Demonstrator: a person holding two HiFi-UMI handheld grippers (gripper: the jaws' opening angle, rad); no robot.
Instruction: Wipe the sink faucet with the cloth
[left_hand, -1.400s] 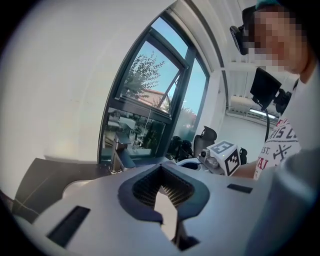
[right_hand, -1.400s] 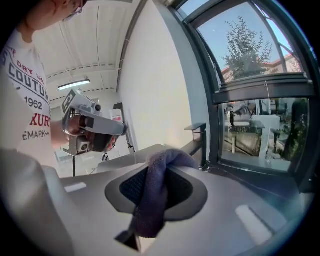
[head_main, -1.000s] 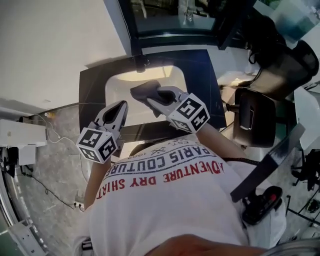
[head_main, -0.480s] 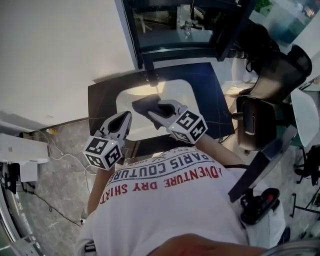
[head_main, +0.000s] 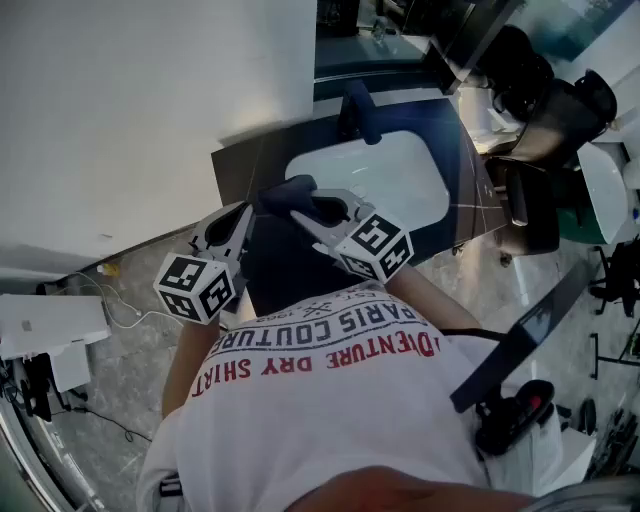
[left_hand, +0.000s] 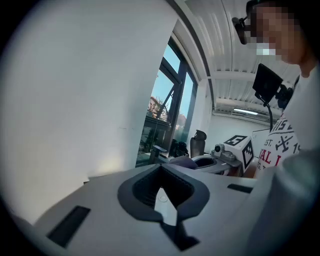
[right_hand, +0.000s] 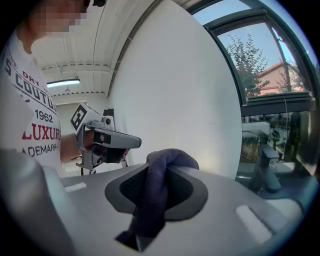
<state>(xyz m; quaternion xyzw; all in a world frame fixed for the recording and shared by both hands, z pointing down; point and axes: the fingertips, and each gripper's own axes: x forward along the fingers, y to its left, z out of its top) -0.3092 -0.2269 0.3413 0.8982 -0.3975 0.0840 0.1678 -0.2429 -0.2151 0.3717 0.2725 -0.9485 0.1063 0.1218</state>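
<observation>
Your right gripper (head_main: 303, 203), jaws clamped on the bunched purple-grey cloth (right_hand: 157, 185), is nearer the dark upright faucet (right_hand: 264, 170), which stands ahead-right across the white sink basin (head_main: 400, 180); your left gripper's (head_main: 243, 212) jaws are together, empty.

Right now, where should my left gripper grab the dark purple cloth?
Take the dark purple cloth by the bunched fold bulging past the right gripper's shut jaws, coming from the left, where it stands clear. The left gripper is shut and must open first.
</observation>
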